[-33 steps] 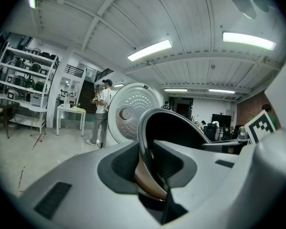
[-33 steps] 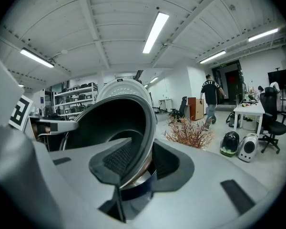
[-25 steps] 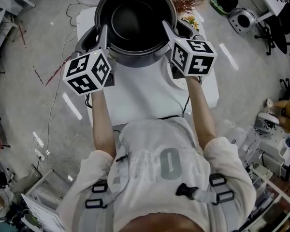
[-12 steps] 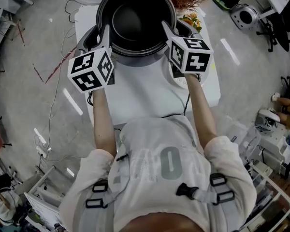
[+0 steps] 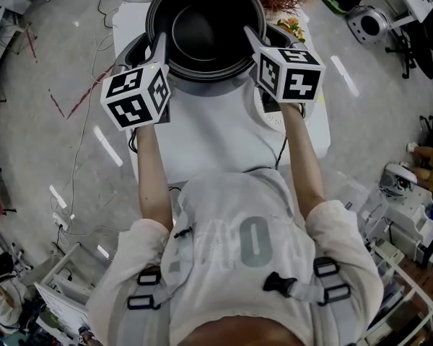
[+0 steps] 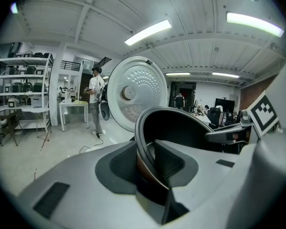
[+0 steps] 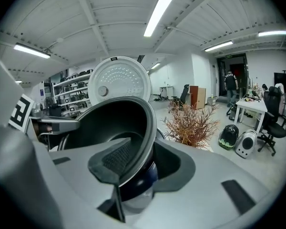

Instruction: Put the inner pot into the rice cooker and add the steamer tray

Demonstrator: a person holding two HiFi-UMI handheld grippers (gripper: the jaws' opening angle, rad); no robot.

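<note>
While the inner pot was gripped by its rim from both sides, it was held at the mouth of the open rice cooker, at the far end of the white table. The right tool was clenched on the right rim, one pad inside and one outside. The left tool was set across the left rim, its jaws being opened. The lid was stood upright behind.

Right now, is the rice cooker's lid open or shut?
Open. The white lid stands upright behind the pot, its dimpled underside showing in both gripper views.
</note>
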